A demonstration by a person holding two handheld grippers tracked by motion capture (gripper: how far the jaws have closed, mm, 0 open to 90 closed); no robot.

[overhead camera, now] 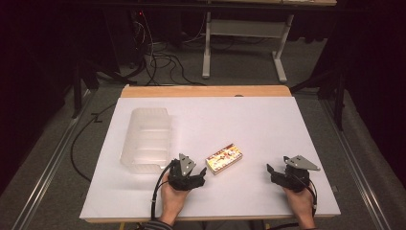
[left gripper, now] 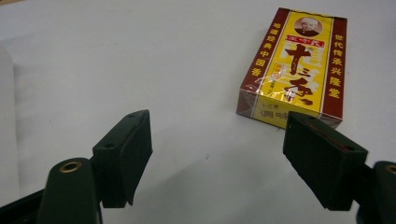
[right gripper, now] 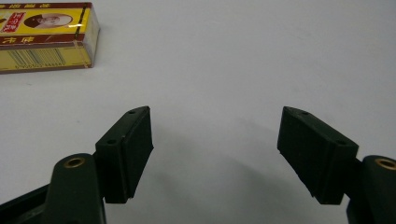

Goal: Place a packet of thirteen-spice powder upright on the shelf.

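Note:
A small yellow and dark red box [overhead camera: 224,157] with printed characters lies flat near the middle of the white table top [overhead camera: 249,120]. My left gripper [overhead camera: 197,176] rests just left of and nearer than the box, open. In the left gripper view the box [left gripper: 296,65] lies ahead and right of the gap, close to the right jaw, with nothing between the jaws. My right gripper [overhead camera: 272,171] sits at the table's near right, open and empty. The right gripper view has the box [right gripper: 44,35] far off at the upper left.
A clear ribbed plastic container [overhead camera: 146,139] lies on the table's left side, just beyond my left hand. A wooden strip [overhead camera: 206,91] runs along the table's far edge. Beyond it stand a desk frame [overhead camera: 244,43] and loose cables on the floor.

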